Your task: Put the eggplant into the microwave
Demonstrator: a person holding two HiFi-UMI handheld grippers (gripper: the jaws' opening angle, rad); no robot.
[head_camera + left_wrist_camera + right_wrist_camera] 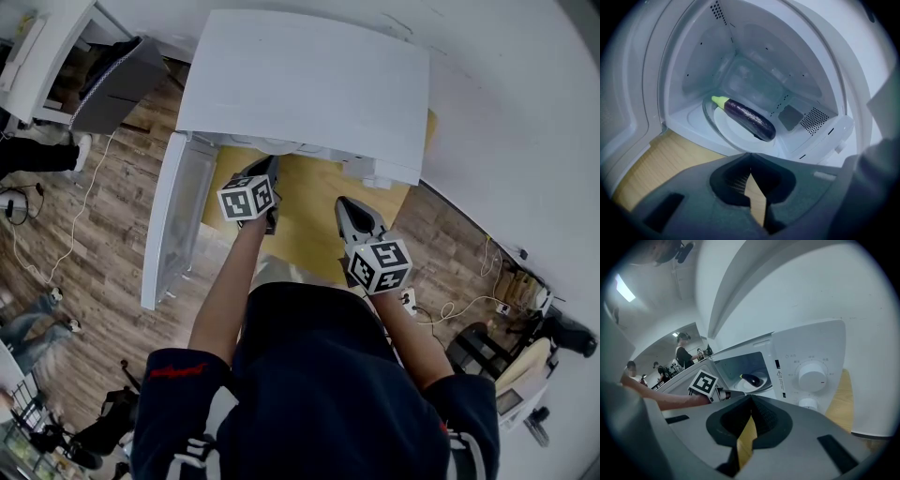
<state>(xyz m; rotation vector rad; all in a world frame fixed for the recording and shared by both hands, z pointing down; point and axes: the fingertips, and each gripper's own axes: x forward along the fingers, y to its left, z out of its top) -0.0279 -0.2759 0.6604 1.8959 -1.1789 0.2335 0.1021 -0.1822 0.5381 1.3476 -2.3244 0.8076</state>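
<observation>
The dark purple eggplant [750, 120] with its green stem lies on the glass turntable [719, 133] inside the white microwave [309, 84]. It also shows small through the open cavity in the right gripper view, eggplant [751, 379]. My left gripper [750, 155] is just outside the cavity mouth, shut and with nothing in it, apart from the eggplant. In the head view the left gripper [270, 169] points at the opening. My right gripper [751, 398] is shut and holds nothing, aimed at the control panel; in the head view the right gripper [347, 206] is further back on the right.
The microwave door [173, 220] stands swung open to the left. The microwave sits on a wooden tabletop [309, 211] against a white wall. A large dial [812, 375] and a smaller knob [807, 403] are on the panel. People stand in the far background.
</observation>
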